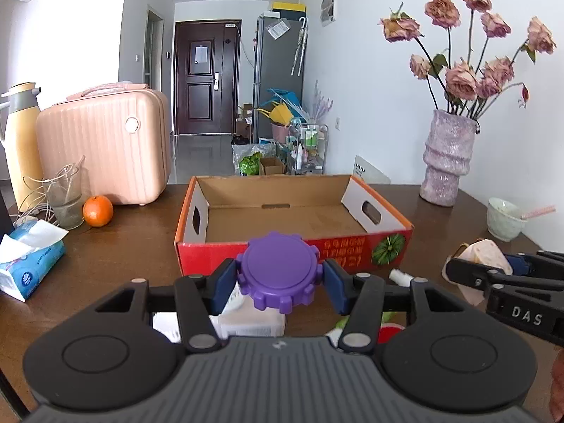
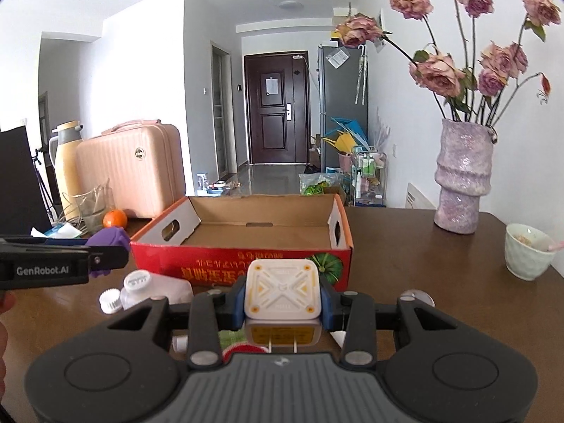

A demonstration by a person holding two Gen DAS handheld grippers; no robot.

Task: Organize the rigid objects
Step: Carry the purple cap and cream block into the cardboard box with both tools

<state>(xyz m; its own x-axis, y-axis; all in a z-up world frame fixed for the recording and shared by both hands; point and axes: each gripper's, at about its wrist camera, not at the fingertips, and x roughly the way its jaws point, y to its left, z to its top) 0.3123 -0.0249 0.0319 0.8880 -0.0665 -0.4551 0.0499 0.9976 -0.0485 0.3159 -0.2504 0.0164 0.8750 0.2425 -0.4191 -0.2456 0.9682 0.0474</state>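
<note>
Our left gripper is clamped on a purple gear-edged lid and our right gripper on a white square plug, both held before the cardboard box on the table.

Probably an apartment living area: wooden table, pink suitcase, vase of dried roses, entrance door.
</note>
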